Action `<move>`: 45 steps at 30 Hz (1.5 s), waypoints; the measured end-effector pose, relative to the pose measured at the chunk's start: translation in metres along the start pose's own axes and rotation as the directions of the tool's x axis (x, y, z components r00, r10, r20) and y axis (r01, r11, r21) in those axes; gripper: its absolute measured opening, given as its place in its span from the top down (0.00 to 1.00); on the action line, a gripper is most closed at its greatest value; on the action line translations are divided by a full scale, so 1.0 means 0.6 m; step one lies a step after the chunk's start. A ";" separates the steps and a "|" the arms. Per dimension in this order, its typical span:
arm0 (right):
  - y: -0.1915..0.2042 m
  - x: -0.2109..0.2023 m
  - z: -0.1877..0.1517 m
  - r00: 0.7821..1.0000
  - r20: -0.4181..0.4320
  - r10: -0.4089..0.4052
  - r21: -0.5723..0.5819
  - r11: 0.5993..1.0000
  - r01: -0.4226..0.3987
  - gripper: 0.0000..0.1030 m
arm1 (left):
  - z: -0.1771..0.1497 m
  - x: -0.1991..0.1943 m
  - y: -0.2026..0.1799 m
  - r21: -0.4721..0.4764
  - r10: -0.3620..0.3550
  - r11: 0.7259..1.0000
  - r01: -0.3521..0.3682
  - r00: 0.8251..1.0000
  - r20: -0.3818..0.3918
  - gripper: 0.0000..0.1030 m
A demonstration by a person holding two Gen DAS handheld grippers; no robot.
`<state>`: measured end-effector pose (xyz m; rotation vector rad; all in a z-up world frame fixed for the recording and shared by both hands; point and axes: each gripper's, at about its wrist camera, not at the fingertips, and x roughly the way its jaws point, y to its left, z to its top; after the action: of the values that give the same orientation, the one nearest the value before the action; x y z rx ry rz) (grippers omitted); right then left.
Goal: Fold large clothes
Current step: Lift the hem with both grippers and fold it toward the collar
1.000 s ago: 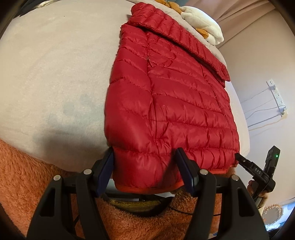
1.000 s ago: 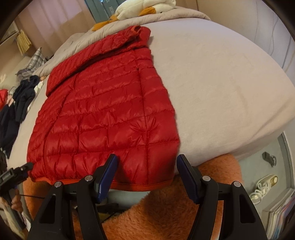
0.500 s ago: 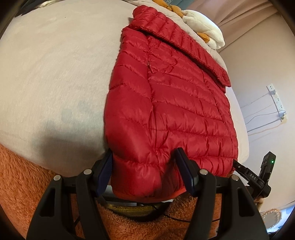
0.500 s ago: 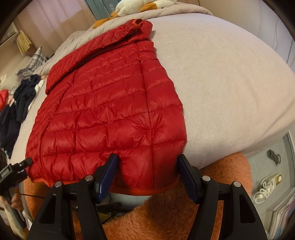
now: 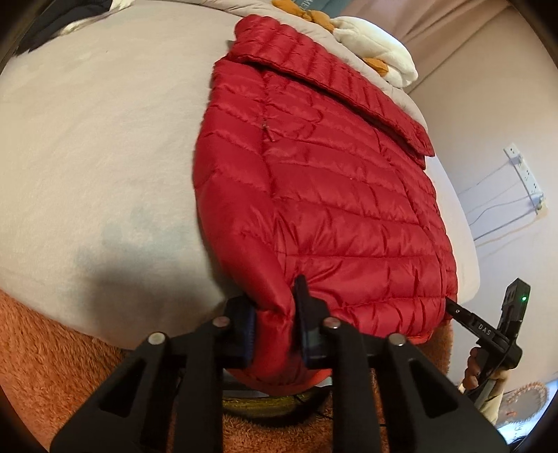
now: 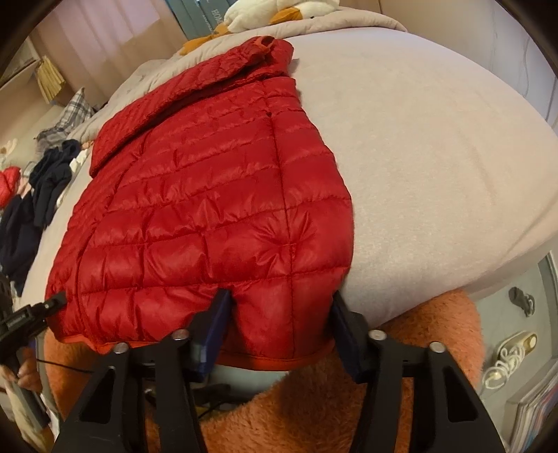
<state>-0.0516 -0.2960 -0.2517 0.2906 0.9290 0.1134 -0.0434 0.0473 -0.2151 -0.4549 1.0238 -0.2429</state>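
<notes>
Left gripper [image 5: 273,327]: its jaws have just been closing and now pinch a bunched fold of the jacket [image 5: 314,195] at the hem's left corner, the pads pressing the fabric from both sides. Right gripper [image 6: 279,331]: its jaws have likewise just been closing, set about halfway, with the hem's right corner between them; the left pad dents the quilting and the right pad [image 6: 343,334] lies against the jacket's side edge, so the cloth appears gripped.

The jacket, red and quilted, lies flat on the bed [image 6: 436,156], collar at the far end and hem overhanging the near edge, where both grippers meet it. A sleeve is folded slantwise across the upper part. In the left view the right gripper shows at the lower right, held by a hand [image 5: 477,366]; in the right view the left one shows at the lower left.

An orange fleece [image 6: 348,411] hangs below the bed's near edge. A white plush toy [image 6: 279,14] rests beyond the collar. Dark clothes [image 6: 42,184] lie at the bed's left side. A power strip [image 5: 526,181] with cords hangs on the wall.
</notes>
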 end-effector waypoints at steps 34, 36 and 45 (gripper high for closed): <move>0.056 -0.238 0.068 0.884 0.416 0.211 -0.175 0.973 -0.150 0.84 | 0.085 -0.285 -0.121 0.243 -0.197 0.964 0.109 0.905 0.377 0.88; 0.063 -0.251 0.067 0.873 0.430 0.231 -0.194 0.968 -0.161 0.85 | 0.085 -0.300 -0.118 0.241 -0.218 0.962 0.131 0.899 0.380 0.88; 0.081 -0.276 0.072 0.847 0.464 0.257 -0.250 0.956 -0.153 0.85 | 0.079 -0.326 -0.109 0.238 -0.225 0.962 0.135 0.884 0.410 0.88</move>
<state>-0.1142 -0.2947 -0.0852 0.2121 0.3668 0.3178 -0.1002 0.0799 -0.0139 -0.3946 0.5099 -0.3909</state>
